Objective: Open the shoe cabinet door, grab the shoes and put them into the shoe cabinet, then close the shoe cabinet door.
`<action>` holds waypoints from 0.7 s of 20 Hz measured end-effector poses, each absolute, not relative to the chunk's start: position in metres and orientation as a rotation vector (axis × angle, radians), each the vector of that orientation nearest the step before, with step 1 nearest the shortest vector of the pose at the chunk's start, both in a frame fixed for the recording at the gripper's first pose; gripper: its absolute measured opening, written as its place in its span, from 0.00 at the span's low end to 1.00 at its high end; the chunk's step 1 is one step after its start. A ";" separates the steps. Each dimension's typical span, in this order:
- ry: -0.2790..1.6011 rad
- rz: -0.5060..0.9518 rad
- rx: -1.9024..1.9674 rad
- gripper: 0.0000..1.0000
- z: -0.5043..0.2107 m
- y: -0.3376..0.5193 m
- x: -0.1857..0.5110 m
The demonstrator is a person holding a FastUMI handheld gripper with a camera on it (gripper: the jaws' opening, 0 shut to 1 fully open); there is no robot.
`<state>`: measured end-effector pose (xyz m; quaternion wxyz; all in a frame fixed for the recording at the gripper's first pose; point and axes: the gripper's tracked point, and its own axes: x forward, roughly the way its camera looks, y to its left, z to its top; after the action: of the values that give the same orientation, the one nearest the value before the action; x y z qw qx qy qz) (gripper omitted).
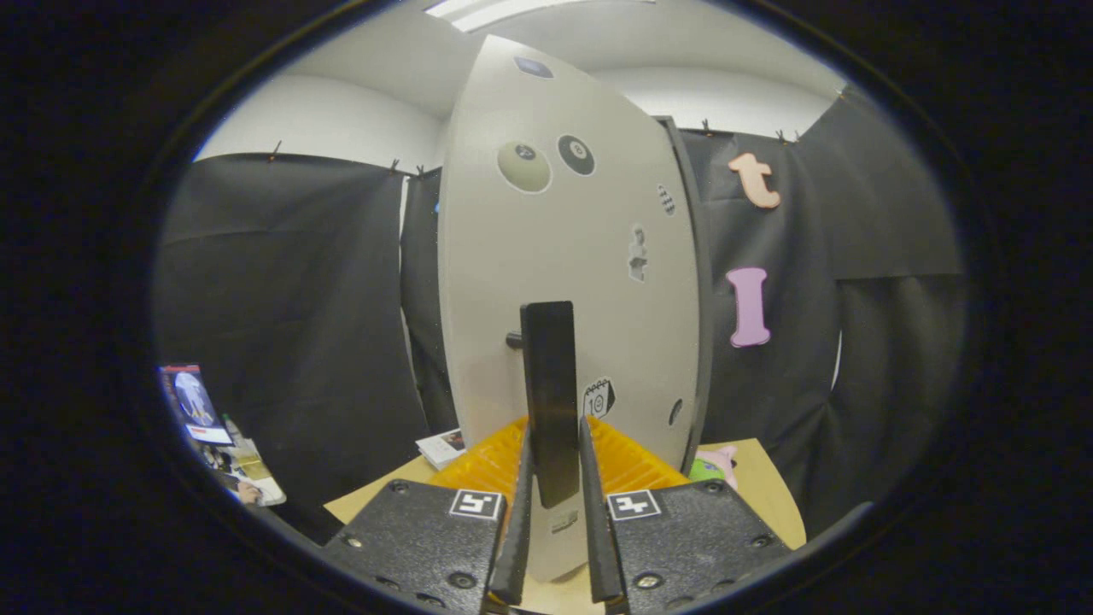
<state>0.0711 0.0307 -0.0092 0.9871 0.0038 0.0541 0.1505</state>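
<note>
Fingers (553,504) clasping the upright black handle (548,384) of the shoe cabinet door (564,256).
Both fingers are pressing its lower end, mid-frame; the handle's long axis is running vertically, straight ahead, above the desk (768,478).

I'm working in a staged recording booth, not a real home: black cloth (282,282) pinned up with clips forms the walls, plain white wall (341,120) and a ceiling strip light (504,10) show above it, and a lit monitor (195,403) sits off to one side.
</note>
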 end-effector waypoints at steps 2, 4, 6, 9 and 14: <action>0.092 0.249 -0.027 0.32 -0.008 0.018 0.072; 0.063 0.183 -0.047 0.32 -0.003 0.004 0.075; -0.005 0.110 -0.061 0.32 0.009 -0.014 0.072; -0.134 0.003 -0.131 0.30 0.037 -0.045 0.051; -0.214 -0.108 -0.221 0.69 0.043 -0.048 0.005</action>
<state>0.0049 -0.0477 0.0426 0.9867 -0.1102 -0.1064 -0.0539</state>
